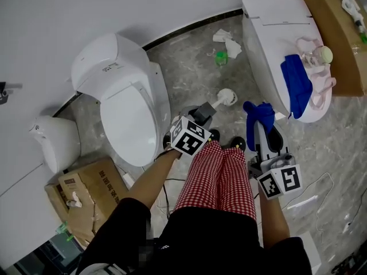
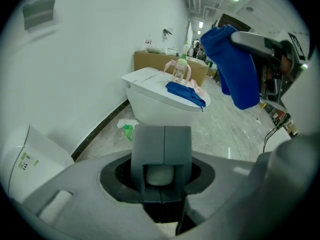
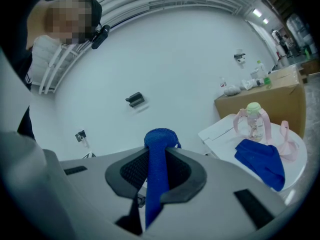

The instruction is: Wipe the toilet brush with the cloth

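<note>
In the head view the toilet brush shows its white head [image 1: 227, 97] pointing away from me over the floor. Its grey handle block [image 2: 162, 149] sits between the jaws of my left gripper [image 1: 200, 118], which is shut on it. My right gripper [image 1: 261, 125] is to the right of the brush, apart from it, shut on a bunched blue cloth [image 1: 259, 113]. In the right gripper view the cloth [image 3: 159, 151] stands up out of the jaws. In the left gripper view the same cloth [image 2: 235, 66] hangs at the upper right.
A white toilet [image 1: 123, 96] stands at left, a second toilet [image 1: 275, 33] at right with another blue cloth [image 1: 297, 82] and a pink-handled bottle [image 1: 318, 56] on its lid. Cardboard boxes [image 1: 86, 193], crumpled tissue [image 1: 226, 42], floor cables [image 1: 312, 193] and my checked shorts [image 1: 221, 176] are close by.
</note>
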